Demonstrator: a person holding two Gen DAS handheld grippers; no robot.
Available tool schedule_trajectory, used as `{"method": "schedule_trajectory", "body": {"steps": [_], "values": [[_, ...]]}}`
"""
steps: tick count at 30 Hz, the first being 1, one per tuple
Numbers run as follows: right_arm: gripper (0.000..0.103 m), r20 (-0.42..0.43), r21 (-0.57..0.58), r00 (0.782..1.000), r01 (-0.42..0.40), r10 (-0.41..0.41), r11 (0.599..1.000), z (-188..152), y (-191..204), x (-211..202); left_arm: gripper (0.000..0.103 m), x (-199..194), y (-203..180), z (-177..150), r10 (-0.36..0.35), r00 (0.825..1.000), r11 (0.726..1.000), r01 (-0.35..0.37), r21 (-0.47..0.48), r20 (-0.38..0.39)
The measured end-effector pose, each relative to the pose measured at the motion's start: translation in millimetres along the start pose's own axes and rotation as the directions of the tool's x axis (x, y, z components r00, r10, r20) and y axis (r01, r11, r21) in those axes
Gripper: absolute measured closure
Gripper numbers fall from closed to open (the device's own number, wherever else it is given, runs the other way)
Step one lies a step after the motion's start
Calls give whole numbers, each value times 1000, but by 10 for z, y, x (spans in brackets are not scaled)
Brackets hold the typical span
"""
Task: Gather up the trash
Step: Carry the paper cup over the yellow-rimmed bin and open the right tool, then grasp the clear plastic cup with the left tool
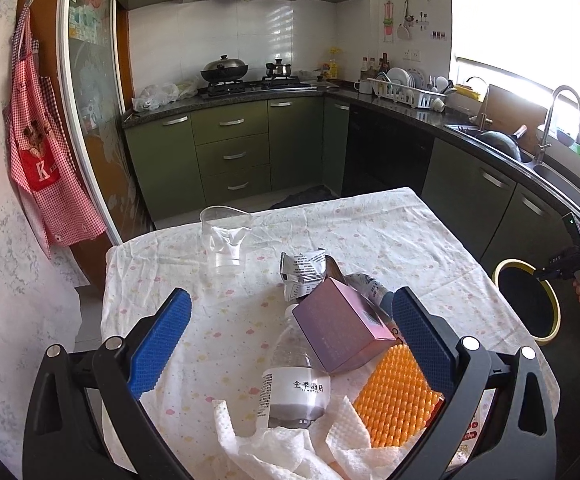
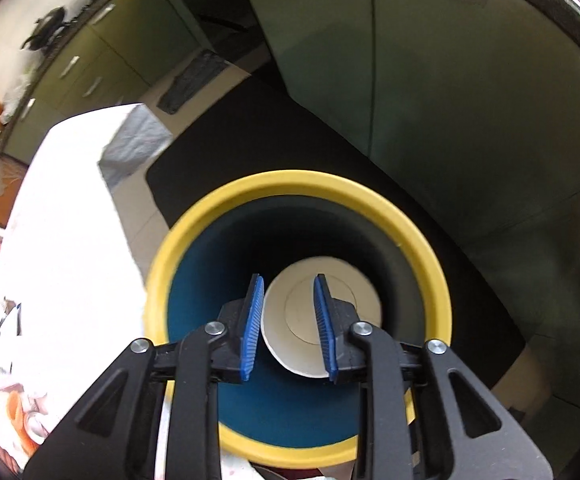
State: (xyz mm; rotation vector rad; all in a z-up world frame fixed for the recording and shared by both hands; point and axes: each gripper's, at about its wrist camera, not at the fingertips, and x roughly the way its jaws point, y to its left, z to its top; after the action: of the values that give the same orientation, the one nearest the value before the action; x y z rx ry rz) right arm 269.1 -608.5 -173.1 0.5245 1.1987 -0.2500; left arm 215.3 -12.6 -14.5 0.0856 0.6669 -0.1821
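My left gripper [image 1: 290, 324] is open above the table, its blue pads either side of a trash pile: a pink box [image 1: 338, 332], a clear water bottle [image 1: 296, 380], a silver wrapper [image 1: 304, 274], an orange studded piece [image 1: 396, 396] and crumpled white paper towel [image 1: 290, 448]. A clear plastic cup [image 1: 225, 240] stands further back. My right gripper [image 2: 288, 300] hangs over the yellow-rimmed bin [image 2: 206, 216], its pads around a white paper cup [image 2: 310, 312] seen bottom-first above the bin's opening. The bin [image 1: 550, 320] and right gripper [image 1: 540, 274] also show at the right of the left wrist view.
The table wears a white patterned cloth [image 1: 390, 232]. Green kitchen cabinets [image 1: 230, 156] line the back and right, with a stove, dish rack and sink on the counter. A red apron [image 1: 38, 152] hangs on the left wall. A dark mat [image 2: 192, 80] lies on the floor.
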Motion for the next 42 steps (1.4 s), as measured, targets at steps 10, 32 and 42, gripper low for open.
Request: {"method": "schedule_trajectory", "body": {"steps": [10, 32, 42], "values": [[71, 52, -147, 992, -105, 114, 983, -579, 542, -456, 4, 925, 378, 363, 40, 987, 998, -33, 47, -153], [66, 18, -217, 997, -72, 78, 974, -645, 1034, -249, 39, 2767, 1027, 595, -43, 906, 993, -7, -116, -421], [66, 53, -217, 991, -106, 121, 970, -716, 915, -394, 48, 2303, 979, 715, -20, 931, 996, -11, -84, -365]]}}
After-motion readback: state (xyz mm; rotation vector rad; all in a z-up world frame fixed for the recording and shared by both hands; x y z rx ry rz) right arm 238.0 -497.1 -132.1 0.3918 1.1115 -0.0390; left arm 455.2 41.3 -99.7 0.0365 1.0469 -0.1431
